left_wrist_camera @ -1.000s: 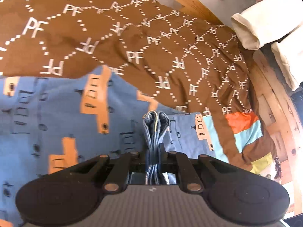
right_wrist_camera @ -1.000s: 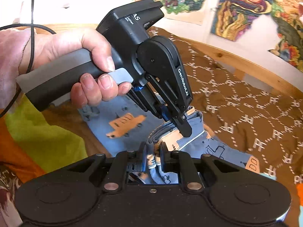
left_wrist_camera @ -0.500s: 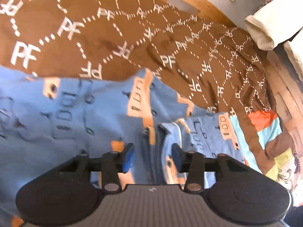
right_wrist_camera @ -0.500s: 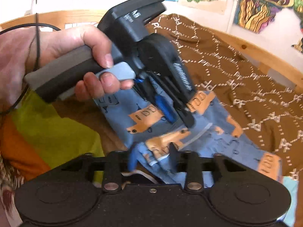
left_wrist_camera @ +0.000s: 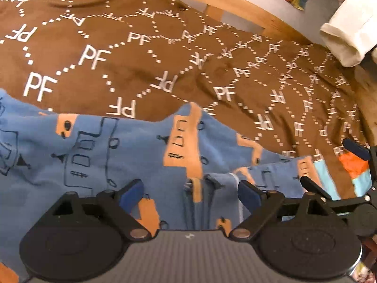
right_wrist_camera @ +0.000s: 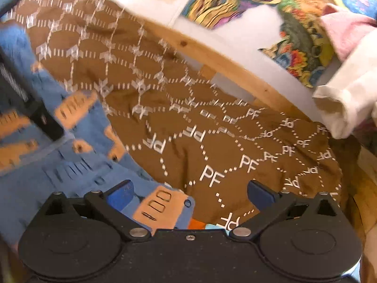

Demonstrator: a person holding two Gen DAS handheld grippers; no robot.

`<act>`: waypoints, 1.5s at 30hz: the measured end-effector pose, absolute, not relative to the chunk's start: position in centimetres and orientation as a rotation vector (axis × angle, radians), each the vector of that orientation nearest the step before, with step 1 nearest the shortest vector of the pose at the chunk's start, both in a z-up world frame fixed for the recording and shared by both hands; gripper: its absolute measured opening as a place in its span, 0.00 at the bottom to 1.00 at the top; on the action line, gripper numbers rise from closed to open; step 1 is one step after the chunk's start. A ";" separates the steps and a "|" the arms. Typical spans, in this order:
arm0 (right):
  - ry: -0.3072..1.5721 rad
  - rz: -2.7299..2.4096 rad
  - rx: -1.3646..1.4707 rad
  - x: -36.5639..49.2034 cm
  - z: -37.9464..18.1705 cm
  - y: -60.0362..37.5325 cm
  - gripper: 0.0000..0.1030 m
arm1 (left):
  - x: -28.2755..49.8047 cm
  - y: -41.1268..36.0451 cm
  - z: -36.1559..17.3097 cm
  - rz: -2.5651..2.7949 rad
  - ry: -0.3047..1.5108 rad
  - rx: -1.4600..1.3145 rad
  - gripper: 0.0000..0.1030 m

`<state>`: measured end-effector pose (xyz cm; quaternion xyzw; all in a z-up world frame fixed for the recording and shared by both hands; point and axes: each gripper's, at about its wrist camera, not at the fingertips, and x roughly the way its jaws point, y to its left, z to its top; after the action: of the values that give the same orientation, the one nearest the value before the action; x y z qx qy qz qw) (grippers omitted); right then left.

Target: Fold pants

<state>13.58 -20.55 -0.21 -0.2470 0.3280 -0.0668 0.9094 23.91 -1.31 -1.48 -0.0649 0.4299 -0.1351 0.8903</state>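
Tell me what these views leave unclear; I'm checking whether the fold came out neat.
- Blue truck-print pants: in the left wrist view the near part lies under the left gripper; the left edge is cut off.
- Same pants in the right wrist view: motion blur smears the far fold, and a black gripper part covers some.
- Right gripper: fingers opening; what lies beneath its body is hidden.
- Brown patterned bedspread: the far corners run out of frame.

brown blanket (left_wrist_camera: 165, 54) open ahead; wooden rail (left_wrist_camera: 235, 2) bounds far side.

White "PF" letters repeated across brown blanket (left_wrist_camera: 165, 54)
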 end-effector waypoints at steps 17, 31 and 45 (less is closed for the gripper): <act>0.665 -0.106 -0.395 9.3 0.2 -18.6 0.99 | 21.3 -2.3 -1.4 -0.293 0.926 0.170 0.98; 0.645 -0.023 -0.320 8.9 1.8 -17.4 0.99 | 14.1 9.5 6.0 -0.018 0.796 -0.131 0.99; 0.697 0.136 -0.374 14.2 0.3 -12.7 0.99 | 16.8 15.1 5.1 0.091 0.636 -0.258 0.56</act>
<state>14.16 -12.72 0.29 -0.1822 0.3393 0.0661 0.9205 16.76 15.07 5.12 -0.1266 0.3117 0.0446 0.9407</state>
